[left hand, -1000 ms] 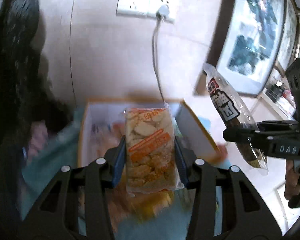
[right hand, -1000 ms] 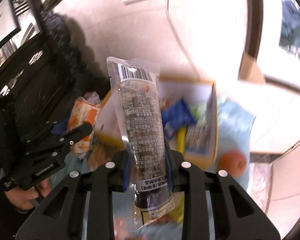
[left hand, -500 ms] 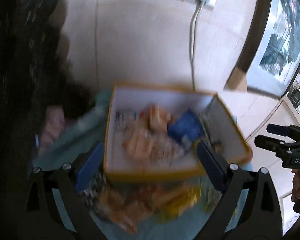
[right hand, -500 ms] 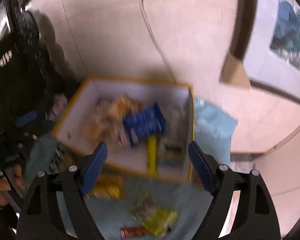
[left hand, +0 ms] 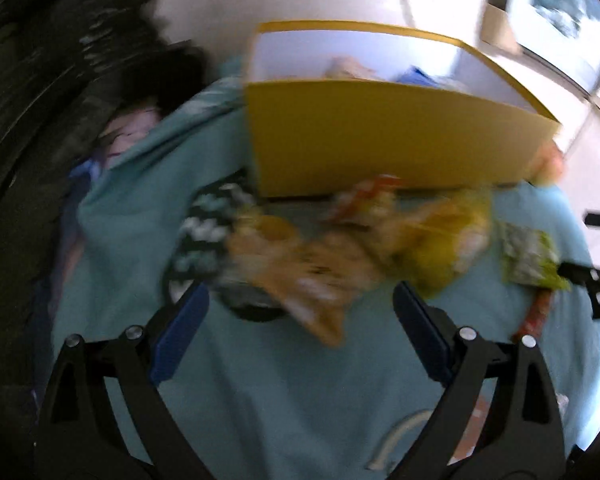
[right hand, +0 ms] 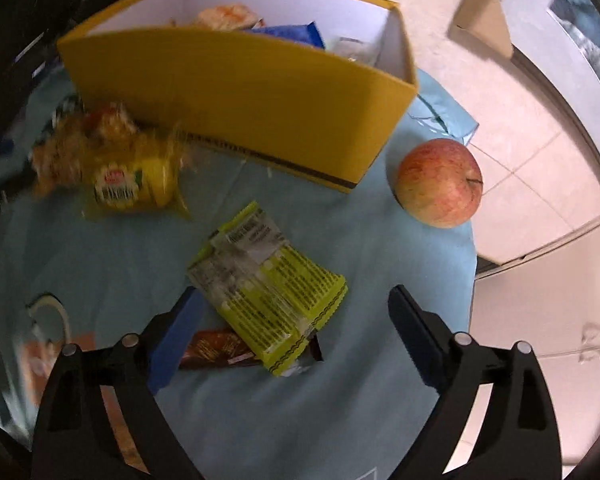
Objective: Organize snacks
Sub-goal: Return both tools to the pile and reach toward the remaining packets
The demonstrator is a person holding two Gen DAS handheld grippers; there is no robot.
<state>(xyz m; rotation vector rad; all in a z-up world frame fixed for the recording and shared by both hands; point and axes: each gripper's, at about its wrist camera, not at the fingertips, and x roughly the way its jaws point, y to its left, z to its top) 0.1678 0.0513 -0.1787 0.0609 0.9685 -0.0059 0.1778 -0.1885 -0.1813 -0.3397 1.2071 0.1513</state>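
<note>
Right claw opening, angled steeply down over green packet.

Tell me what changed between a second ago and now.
Both grippers let go: the left gripper no longer holds the orange cracker pack, and the right gripper, jaws opening, no longer holds the clear dark pouch. Both came down from above the yellow box toward the snacks on the blue cloth. The box and apple stayed put.
</note>
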